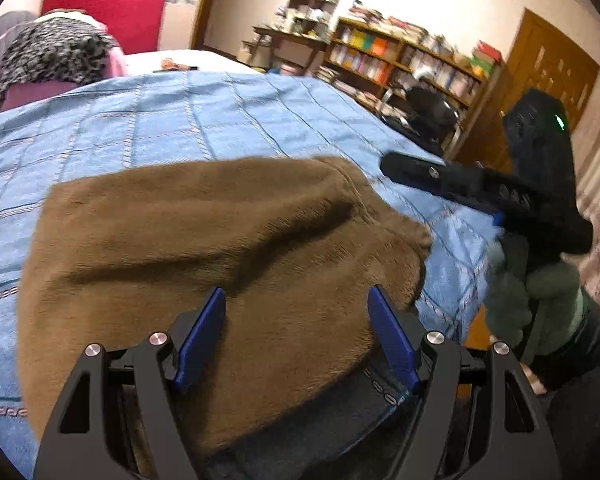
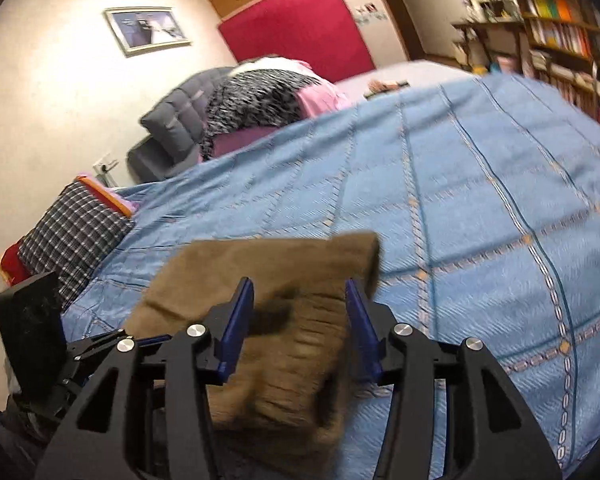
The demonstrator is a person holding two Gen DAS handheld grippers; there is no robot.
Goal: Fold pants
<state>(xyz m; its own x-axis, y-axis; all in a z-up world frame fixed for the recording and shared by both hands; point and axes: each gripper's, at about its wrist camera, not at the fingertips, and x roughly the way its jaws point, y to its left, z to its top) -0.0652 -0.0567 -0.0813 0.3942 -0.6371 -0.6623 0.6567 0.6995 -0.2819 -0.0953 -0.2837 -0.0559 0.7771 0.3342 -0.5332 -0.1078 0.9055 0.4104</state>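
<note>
The brown fleece pants point(image 1: 204, 264) lie folded in a bundle on the blue bedspread point(image 1: 160, 120), near its front edge. My left gripper point(image 1: 296, 300) is open, its blue pads just above the bundle's near side. My right gripper point(image 2: 300, 292) is open too, hovering over the right end of the pants point(image 2: 276, 280). In the left wrist view the right gripper's body point(image 1: 500, 192) shows to the right of the pants, held by a green-gloved hand point(image 1: 532, 292). The left gripper's body point(image 2: 36, 340) shows at lower left in the right wrist view.
Pillows and a speckled cloth point(image 1: 48, 56) are piled at the bed's far end beside a red headboard panel point(image 2: 296, 24). A plaid cushion point(image 2: 72, 232) lies at the bed's left side. Bookshelves point(image 1: 400, 60) and a chair point(image 1: 428, 112) stand beyond the bed's right edge.
</note>
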